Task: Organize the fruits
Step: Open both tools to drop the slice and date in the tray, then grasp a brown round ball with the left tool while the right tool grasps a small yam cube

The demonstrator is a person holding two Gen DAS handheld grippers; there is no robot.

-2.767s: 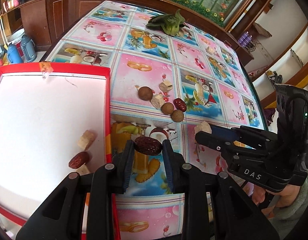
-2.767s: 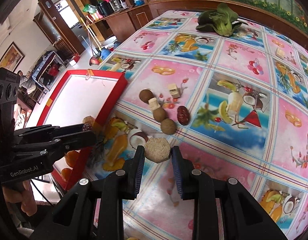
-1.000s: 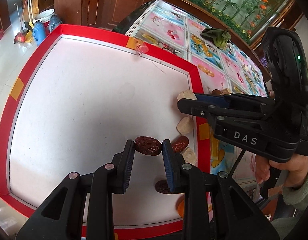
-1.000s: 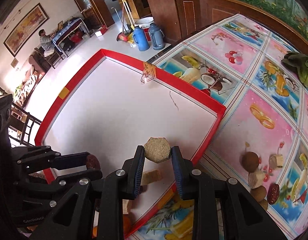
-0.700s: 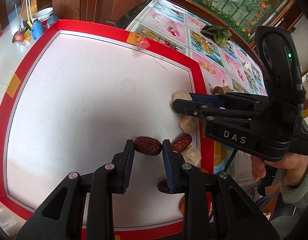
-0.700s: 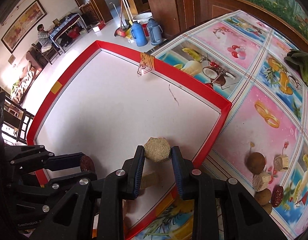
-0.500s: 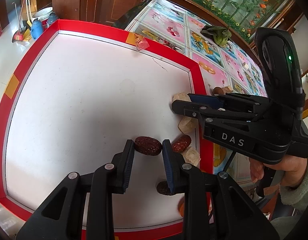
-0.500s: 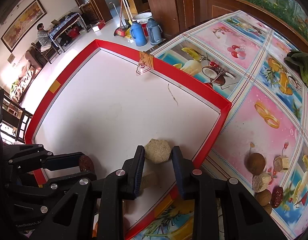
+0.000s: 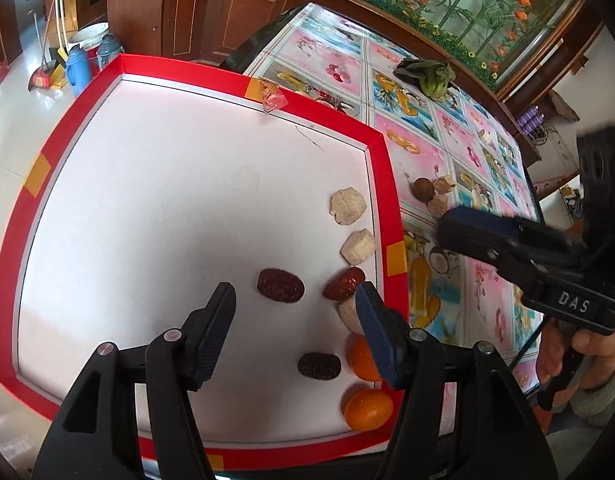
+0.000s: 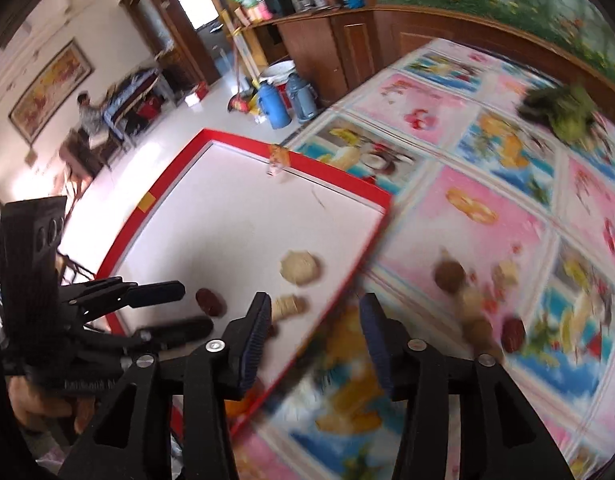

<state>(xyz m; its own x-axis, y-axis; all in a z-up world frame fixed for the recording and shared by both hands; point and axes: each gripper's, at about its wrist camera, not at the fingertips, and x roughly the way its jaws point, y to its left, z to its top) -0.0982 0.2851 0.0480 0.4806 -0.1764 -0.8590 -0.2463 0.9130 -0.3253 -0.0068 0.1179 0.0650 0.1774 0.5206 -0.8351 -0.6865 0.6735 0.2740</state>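
Released both pieces onto the white floor of the red-rimmed tray. Left gripper opening, nothing pressed between the pads, the dark red date lying free on the tray just ahead of the fingertips instead of clamped as a second ago. Right gripper also opening and empty, now over the tray edge, the pale hexagonal cake left inside near the rim. Remaining on the tablecloth: the brown round fruit and its neighbours, probably next to fetch.
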